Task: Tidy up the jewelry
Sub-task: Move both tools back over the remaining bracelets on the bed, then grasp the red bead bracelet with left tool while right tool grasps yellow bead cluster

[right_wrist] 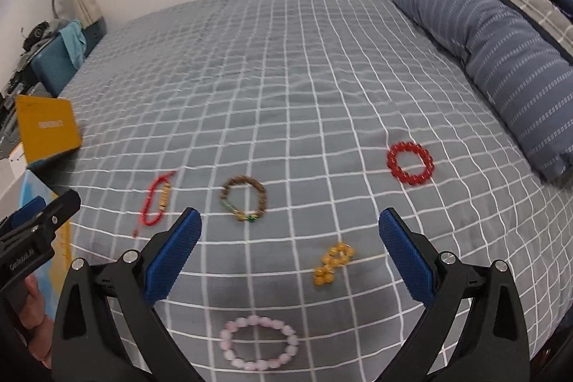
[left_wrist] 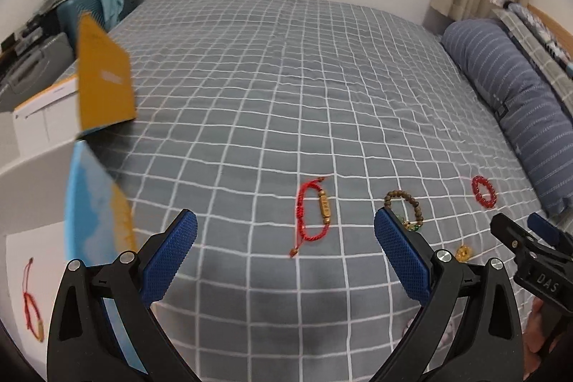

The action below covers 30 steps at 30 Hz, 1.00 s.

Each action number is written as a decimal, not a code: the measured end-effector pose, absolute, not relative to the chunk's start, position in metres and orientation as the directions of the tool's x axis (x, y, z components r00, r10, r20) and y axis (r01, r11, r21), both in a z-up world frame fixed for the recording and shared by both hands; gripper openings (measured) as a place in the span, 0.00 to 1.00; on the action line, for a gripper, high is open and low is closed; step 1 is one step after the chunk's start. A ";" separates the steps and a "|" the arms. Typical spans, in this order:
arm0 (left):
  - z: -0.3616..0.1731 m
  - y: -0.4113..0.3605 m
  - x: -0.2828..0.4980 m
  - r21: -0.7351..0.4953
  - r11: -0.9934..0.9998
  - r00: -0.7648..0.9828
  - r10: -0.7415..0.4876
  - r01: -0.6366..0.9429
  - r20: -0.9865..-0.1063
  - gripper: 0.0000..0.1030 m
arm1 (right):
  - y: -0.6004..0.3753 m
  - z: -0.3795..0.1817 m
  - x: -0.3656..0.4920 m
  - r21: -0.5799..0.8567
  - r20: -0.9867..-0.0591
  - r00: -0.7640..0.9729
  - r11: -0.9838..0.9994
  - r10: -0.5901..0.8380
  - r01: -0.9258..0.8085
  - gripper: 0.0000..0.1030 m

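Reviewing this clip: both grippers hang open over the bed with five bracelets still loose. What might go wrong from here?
1. The yellow bead bracelet lies crumpled; the right gripper may catch only one loop and drop it.
2. The red cord bracelet lies flat on the soft checked bedspread, so the left gripper could pinch fabric with it.
3. The open box sits at the bed's edge, so a loose release could miss it.
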<state>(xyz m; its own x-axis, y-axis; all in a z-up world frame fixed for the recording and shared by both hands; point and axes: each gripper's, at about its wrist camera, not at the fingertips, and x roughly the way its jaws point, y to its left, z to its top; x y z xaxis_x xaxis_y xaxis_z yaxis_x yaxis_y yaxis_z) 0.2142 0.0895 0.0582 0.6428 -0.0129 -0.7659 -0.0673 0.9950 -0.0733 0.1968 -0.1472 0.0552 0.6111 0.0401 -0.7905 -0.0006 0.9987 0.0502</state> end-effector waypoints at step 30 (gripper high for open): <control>-0.056 0.068 0.296 -0.075 0.995 0.497 -0.031 -0.069 -0.867 0.94 | -0.184 -0.033 0.226 0.106 -0.926 0.371 0.991 0.070 0.077 0.74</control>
<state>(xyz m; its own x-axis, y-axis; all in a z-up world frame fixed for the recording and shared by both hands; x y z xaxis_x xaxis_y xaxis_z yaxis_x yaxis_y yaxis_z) 0.2964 0.0680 -0.0556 0.4967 -0.0313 -0.8674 -0.0691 0.9948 -0.0754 0.2259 -0.1843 -0.0334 0.3706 0.0700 -0.9262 0.0765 0.9915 0.1055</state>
